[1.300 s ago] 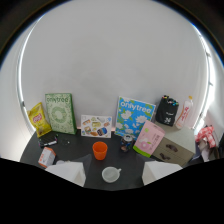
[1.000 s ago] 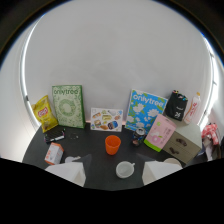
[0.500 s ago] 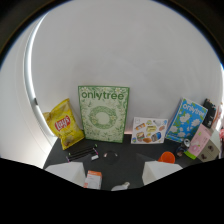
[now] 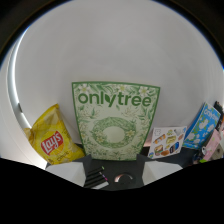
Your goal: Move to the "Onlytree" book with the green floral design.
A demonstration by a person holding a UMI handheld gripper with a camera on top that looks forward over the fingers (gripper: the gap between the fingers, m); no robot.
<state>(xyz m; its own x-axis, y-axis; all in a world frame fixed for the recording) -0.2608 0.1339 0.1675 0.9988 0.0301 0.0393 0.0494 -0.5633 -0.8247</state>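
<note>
The jaws (image 4: 111, 176) show only as two pale tips low down, one at each side, and they stand apart with nothing held between them; in the gap lies a strip of the dark surface (image 4: 131, 166) with a small black striped object (image 4: 94, 178) and a little glinting piece (image 4: 122, 177) that I cannot make out. Just ahead of the jaws, upright on that surface and facing them squarely, is the Onlytree book (image 4: 114, 128), white with green lettering across its top and a green floral wreath below; it fills the middle of what lies in front. Touching or nearly touching its lower left side leans a yellow Lay's crisp bag (image 4: 51, 142), tilted away from the book. On the other side, just beside the book's lower corner, stands a small white card printed with colourful pictures (image 4: 166, 141), and beyond that, well off to the side, a blue Onlytree book (image 4: 203, 127) leans at an angle, with the edge of something pink (image 4: 214, 148) below it, too cut off to name. Behind everything rises a plain white wall (image 4: 115, 50), bare and evenly lit. Counting up: two Onlytree books, one green and one blue, one crisp bag, one picture card, and two small items on the dark surface between the jaws.
</note>
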